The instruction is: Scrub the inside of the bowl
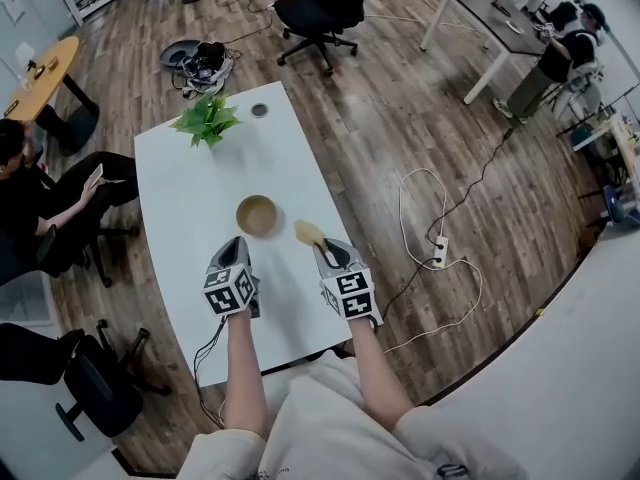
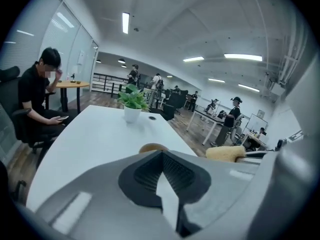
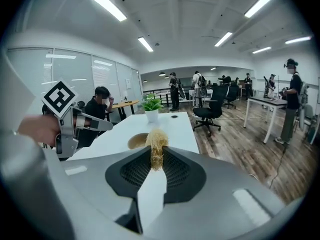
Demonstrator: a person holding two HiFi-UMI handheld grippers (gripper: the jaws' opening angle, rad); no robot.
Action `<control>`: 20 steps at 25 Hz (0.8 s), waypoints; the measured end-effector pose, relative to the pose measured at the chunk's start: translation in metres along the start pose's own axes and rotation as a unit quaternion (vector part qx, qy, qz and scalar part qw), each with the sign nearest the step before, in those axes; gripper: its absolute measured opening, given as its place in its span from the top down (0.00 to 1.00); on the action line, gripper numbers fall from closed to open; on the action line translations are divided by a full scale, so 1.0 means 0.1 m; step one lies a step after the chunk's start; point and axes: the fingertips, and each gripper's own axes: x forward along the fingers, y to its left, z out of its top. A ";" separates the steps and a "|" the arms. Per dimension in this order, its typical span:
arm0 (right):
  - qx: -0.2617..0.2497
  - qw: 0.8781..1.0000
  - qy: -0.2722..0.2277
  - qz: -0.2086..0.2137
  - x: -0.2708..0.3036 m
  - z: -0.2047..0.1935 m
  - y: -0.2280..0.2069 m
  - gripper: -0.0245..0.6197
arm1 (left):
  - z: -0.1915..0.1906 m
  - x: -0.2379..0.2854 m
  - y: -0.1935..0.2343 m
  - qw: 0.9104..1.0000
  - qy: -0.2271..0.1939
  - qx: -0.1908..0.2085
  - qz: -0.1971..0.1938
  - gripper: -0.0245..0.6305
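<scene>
A long white table (image 1: 180,208) stands on a wood floor (image 1: 400,118), with a black chair (image 1: 320,13) past its far end. A person (image 1: 30,193) in black sits by the table's left side, looking at a phone.

The left gripper (image 1: 236,245) hovers over the near part of the table, just short of the bowl. In the left gripper view its jaws are pressed together at the tips with nothing between them. The right gripper (image 1: 321,247) is level with it, to the right and near the table's right edge. In the right gripper view its jaws pinch the scrubber (image 3: 157,143), whose frayed head sticks up above them.

A plant (image 1: 207,120) in a white pot sits toward the far end of the table.

The bowl (image 1: 257,215) stands upright near the middle of the table, ahead of both grippers and between their lines. It is brown and round, and nothing touches it. From the left gripper view only its rim (image 2: 153,146) shows over the jaws.

The scrubber (image 1: 308,232) is a pale yellow fibrous pad, held beside the bowl's right edge and not inside it.

A small dark disc (image 1: 259,110) lies right of the plant.
</scene>
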 end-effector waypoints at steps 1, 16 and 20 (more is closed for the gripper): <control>-0.003 1.000 0.002 0.006 0.06 -0.03 -0.02 0.83 | -0.03 0.04 0.09 1.000 0.000 -0.010 0.009 0.96; 0.026 0.998 0.013 0.056 0.58 0.17 -0.11 0.83 | 0.05 0.72 0.33 0.996 0.057 -0.073 0.020 0.86; 0.016 0.997 0.033 0.067 0.47 0.10 -0.13 0.83 | -0.17 0.91 0.38 0.992 0.093 -0.073 0.049 0.80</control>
